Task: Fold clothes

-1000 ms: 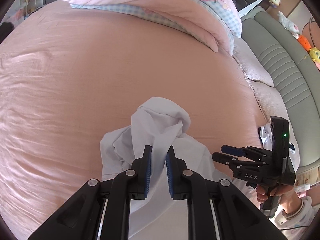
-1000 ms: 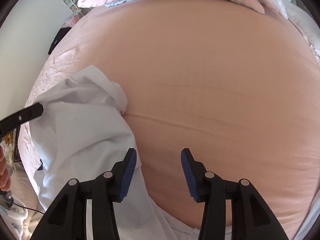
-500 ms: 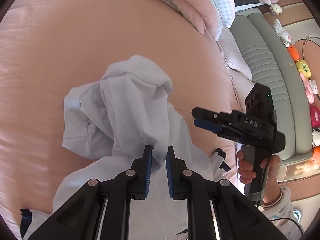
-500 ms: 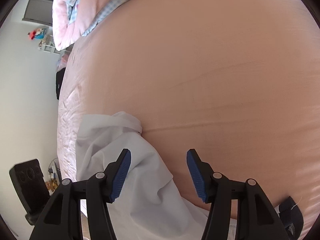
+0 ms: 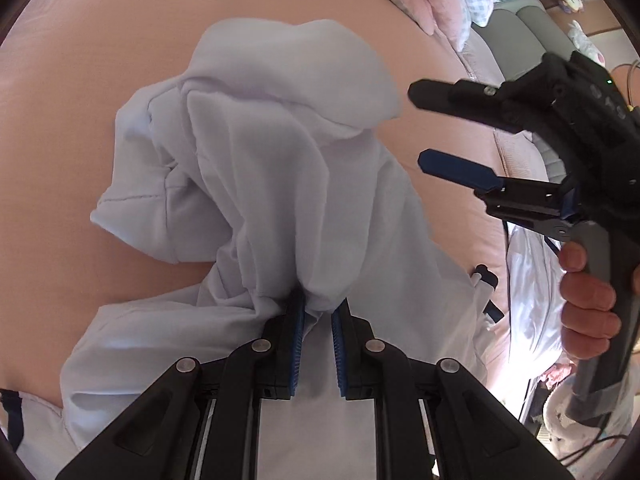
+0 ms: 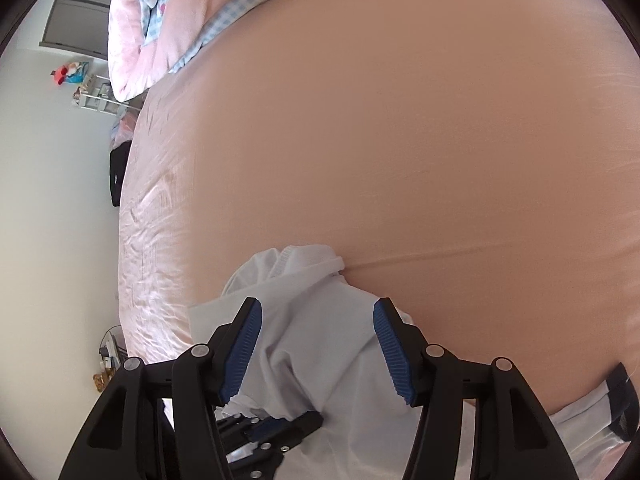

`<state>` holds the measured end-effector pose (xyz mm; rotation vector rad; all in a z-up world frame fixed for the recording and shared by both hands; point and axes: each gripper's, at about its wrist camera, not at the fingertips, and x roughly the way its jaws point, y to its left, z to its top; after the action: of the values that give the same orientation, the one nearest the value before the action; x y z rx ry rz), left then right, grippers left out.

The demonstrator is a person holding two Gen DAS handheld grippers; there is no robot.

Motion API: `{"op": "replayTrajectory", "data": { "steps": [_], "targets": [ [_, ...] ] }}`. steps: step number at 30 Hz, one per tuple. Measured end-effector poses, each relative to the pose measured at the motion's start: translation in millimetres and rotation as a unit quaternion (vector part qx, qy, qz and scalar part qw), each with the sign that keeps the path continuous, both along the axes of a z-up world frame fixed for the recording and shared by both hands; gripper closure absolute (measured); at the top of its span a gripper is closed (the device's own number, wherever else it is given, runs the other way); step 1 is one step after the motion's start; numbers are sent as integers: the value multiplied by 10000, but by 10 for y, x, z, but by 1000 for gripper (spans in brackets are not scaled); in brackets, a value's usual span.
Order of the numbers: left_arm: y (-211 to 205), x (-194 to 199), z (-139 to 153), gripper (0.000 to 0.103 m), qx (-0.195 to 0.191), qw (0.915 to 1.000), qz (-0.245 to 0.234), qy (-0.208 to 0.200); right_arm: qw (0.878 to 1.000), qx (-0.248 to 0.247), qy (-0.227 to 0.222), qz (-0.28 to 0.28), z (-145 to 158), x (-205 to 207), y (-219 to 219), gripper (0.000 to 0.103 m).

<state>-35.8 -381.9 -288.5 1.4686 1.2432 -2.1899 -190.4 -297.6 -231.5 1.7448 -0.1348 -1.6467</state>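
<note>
One white garment (image 5: 280, 184) lies crumpled on bed (image 5: 80, 80).

Pink bed (image 6: 400, 140), white wall (image 6: 48, 200), grey sofa (image 5: 532, 24)

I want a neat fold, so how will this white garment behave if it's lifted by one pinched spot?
The white garment will likely hang limp: it already bunches in soft folds where the left hand-held gripper pinches it. It looks thin and probably light. On the smooth pink bedsheet it may slide rather than stay put.
</note>
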Motion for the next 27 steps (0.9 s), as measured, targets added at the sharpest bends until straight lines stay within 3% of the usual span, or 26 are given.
{"op": "replayTrajectory", "data": {
  "steps": [3,10,14,21,23,27],
  "targets": [
    [81,37,-100,91,-103,9996,228,-149,10000,49,-74,36,12,82,-120,45],
    [293,-35,-42,91,-818,9958,167,-363,9954,318,-894,-116,-201,154,-160,45],
    [421,-41,-8,91,-1251,9915,58,-353,9941,487,-947,-228,-298,116,-110,45],
    [437,-14,13,91,-1293,9912,-25,-280,9933,808,-818,98,-467,142,-87,46],
    [437,-2,16,91,-1290,9913,-46,-240,9931,949,-649,206,-507,155,-60,63],
    [467,-17,64,91,-1358,9901,-205,-300,9941,857,-249,612,-465,214,4,80]
  ]
}}
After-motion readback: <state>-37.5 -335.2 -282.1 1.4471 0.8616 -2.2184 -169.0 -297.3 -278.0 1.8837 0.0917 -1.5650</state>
